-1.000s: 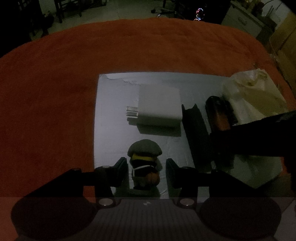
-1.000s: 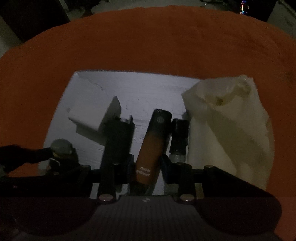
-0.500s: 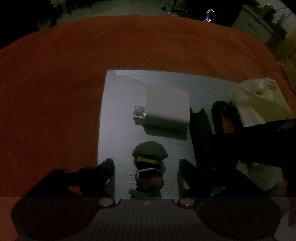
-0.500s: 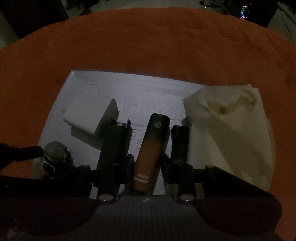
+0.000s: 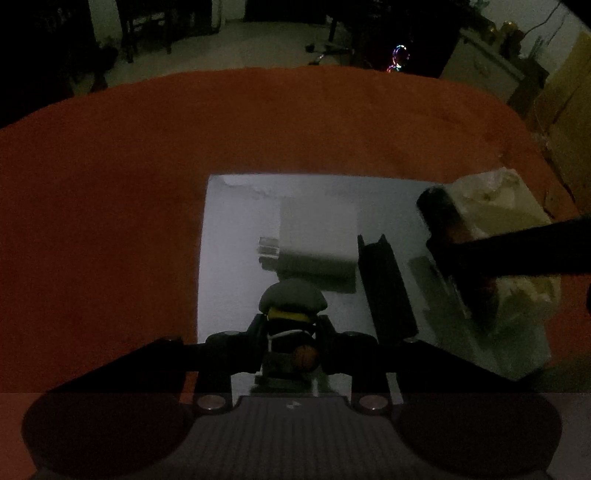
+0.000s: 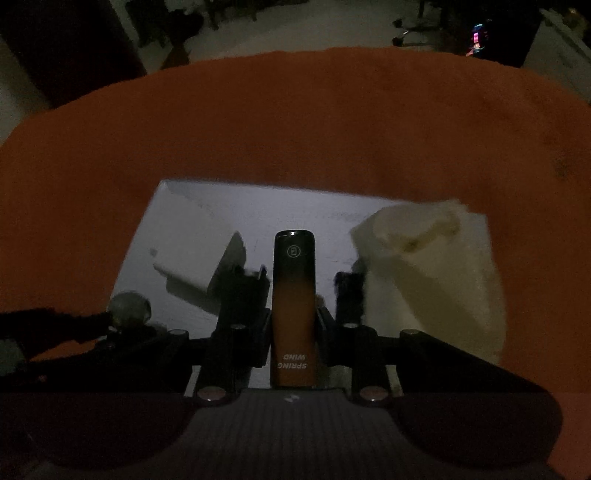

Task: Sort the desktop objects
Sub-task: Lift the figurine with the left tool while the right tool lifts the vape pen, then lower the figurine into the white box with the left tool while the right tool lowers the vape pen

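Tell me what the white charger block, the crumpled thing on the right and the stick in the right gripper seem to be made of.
Charger block: smooth matte white plastic by its flat faces, with shiny metal prongs. Crumpled thing: probably soft tissue or thin paper, going by its creases. Stick: likely glossy plastic or coated metal, with a highlight at its dark tip.

An orange cloth (image 5: 147, 206) covers the surface. Beyond its far edge lies a pale floor (image 5: 258, 44) in a dim room, with dark chair legs (image 5: 147, 33), a small coloured light (image 5: 399, 55) and a pale cabinet (image 5: 487, 74) at right.
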Demonstrator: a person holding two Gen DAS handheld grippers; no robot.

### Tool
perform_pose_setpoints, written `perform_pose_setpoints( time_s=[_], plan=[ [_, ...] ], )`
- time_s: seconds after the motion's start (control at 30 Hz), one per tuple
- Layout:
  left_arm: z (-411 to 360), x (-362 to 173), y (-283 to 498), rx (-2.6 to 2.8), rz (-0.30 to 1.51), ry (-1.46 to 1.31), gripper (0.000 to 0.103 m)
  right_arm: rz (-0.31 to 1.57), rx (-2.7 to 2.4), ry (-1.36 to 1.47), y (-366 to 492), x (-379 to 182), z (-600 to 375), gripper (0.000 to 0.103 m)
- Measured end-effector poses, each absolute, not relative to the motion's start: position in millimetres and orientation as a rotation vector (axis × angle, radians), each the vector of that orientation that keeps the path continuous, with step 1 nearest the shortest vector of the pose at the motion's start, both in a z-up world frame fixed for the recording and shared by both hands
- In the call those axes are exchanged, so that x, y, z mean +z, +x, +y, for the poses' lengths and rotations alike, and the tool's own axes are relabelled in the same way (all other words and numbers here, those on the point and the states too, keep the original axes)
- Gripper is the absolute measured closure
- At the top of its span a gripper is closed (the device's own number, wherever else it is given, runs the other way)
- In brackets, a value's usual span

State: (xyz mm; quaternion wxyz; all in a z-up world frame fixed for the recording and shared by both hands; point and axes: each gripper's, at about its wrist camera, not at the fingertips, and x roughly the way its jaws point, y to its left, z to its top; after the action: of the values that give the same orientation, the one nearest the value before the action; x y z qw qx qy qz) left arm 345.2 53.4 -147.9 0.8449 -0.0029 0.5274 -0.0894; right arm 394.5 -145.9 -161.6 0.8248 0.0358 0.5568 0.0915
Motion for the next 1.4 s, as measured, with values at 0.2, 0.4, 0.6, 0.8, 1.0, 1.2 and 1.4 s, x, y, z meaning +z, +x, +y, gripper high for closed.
perform_pose_setpoints(
  time_s=[0.2,0.4,0.6,0.8,1.0,1.2,1.4],
  plan=[
    [67.6,-130.1,333.3,-0.178,1.112,-0.092,0.079,1.162,0.197,0.084,393.2,-144.2,-153.1,0.075],
    [70.9,-107.3,324.1,-0.123,1.106,-0.108,0.079,1.159,0.209,0.051,383.6,-129.6,-148.2,0.075],
    [66.4,-72.5,284.2,-0.091,1.014,-0.007,0.079,1.087,0.339,-0.071,332.2,-87.8,-141.5,0.075],
    [64.3,-59.7,238.2,-0.136,1.03,-0.059,0.079,1.068,0.413,-0.053,269.5,-57.5,-152.0,0.075],
    [51.6,-60.4,190.4,-0.172,1.034,-0.095,0.079,1.074,0.441,0.005,217.3,-50.6,-166.2,0.075],
    [50.2,-72.4,156.6,-0.167,1.073,-0.113,0.079,1.112,0.421,0.003,186.0,-61.1,-175.1,0.075],
    [52.7,-82.0,136.3,-0.15,1.094,-0.099,0.079,1.136,0.392,0.027,165.3,-76.0,-181.4,0.075]
  ],
)
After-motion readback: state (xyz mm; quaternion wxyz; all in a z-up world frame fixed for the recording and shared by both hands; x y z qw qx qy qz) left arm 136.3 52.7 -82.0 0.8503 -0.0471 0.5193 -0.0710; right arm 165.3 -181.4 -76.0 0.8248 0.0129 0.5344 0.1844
